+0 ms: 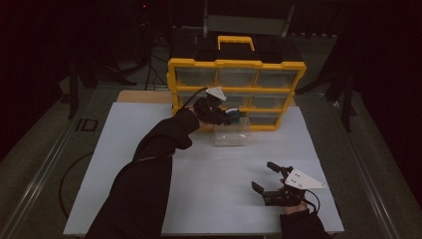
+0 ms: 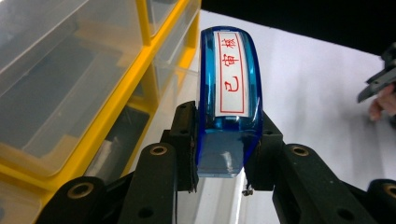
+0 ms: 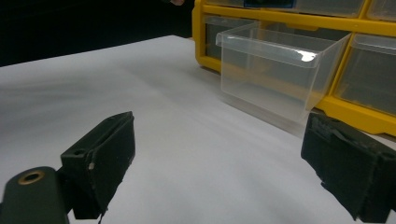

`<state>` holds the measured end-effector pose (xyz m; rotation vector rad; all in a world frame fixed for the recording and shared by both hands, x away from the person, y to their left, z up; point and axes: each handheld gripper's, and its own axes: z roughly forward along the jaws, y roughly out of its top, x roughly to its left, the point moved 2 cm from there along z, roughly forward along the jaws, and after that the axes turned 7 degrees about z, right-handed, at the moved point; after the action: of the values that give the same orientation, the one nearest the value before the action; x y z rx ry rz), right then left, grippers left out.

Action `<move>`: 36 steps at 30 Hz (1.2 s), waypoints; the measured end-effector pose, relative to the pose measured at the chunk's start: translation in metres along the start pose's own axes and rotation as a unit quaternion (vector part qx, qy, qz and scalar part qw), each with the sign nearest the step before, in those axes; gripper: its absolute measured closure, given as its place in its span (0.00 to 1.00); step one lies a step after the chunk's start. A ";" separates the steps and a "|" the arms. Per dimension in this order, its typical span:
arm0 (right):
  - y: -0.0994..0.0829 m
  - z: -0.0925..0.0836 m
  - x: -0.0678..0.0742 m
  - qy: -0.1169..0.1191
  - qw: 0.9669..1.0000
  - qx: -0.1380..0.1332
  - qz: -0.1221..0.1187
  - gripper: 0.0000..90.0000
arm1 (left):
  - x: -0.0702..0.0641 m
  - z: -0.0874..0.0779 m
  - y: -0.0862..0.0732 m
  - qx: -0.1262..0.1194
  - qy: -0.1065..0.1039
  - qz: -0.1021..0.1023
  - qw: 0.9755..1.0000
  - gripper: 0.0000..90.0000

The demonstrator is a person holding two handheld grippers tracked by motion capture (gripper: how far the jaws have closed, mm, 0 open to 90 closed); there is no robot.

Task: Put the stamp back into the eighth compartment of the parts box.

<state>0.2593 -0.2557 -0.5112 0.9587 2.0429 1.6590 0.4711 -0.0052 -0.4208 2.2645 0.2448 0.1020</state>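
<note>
High view has the left claw (image 1: 230, 115) up at the far side of the bench (image 1: 149, 149), right in front of the yellow organizer (image 1: 236, 92), and it's pinching a little blue stamp (image 1: 234, 113) just above the clear drawer (image 1: 231, 135) that's been pulled out of the bottom row. In the left gripper view you get a much better look: the blue stamp (image 2: 229, 98), with a white label in red characters on top, is squeezed between the two black jaws, standing roughly upright, with the organizer's yellow frame (image 2: 135, 93) off to the left. The right claw (image 1: 268, 180) sits near the front right of the bench with its jaws spread wide, holding nothing, well apart from the action. From the right gripper view the clear drawer (image 3: 275, 74) sticks out of the organizer and, as far as I can tell, has nothing in it. So my read on progress: drawer's already open, stamp's already picked up and carried over to it, which is most of the job. What's left looks like lowering the stamp into the drawer, letting go, then probably pushing the drawer shut, maybe with the free right claw.
</note>
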 end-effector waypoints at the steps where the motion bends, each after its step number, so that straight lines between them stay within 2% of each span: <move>1: 0.000 0.000 0.000 0.000 1.000 0.000 0.000 0.11 | 0.000 0.001 -0.001 0.001 0.001 -0.002 1.000 0.78; 11: 0.000 0.000 0.000 0.001 1.000 -0.001 0.002 0.11 | 0.003 0.013 -0.007 0.023 0.008 -0.006 1.000 0.78; 24: 0.000 0.000 -0.001 0.001 1.000 -0.001 0.003 0.11 | 0.004 0.026 -0.013 0.049 0.005 -0.009 0.999 0.77; 28: 0.000 0.000 -0.001 0.001 1.000 0.000 0.004 0.11 | 0.003 0.026 -0.012 0.045 0.004 -0.012 0.999 0.77; 34: 0.000 0.000 -0.001 0.001 1.000 0.000 0.003 0.11 | 0.003 0.025 -0.012 0.055 0.015 -0.014 0.998 0.77; 36: 0.000 0.000 -0.001 0.001 1.000 0.000 0.004 0.11 | 0.002 0.024 -0.011 0.048 0.013 -0.015 0.999 0.77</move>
<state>0.2602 -0.2561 -0.5118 0.9665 2.0433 1.6649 0.4752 -0.0159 -0.4447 2.3544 0.3030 0.1056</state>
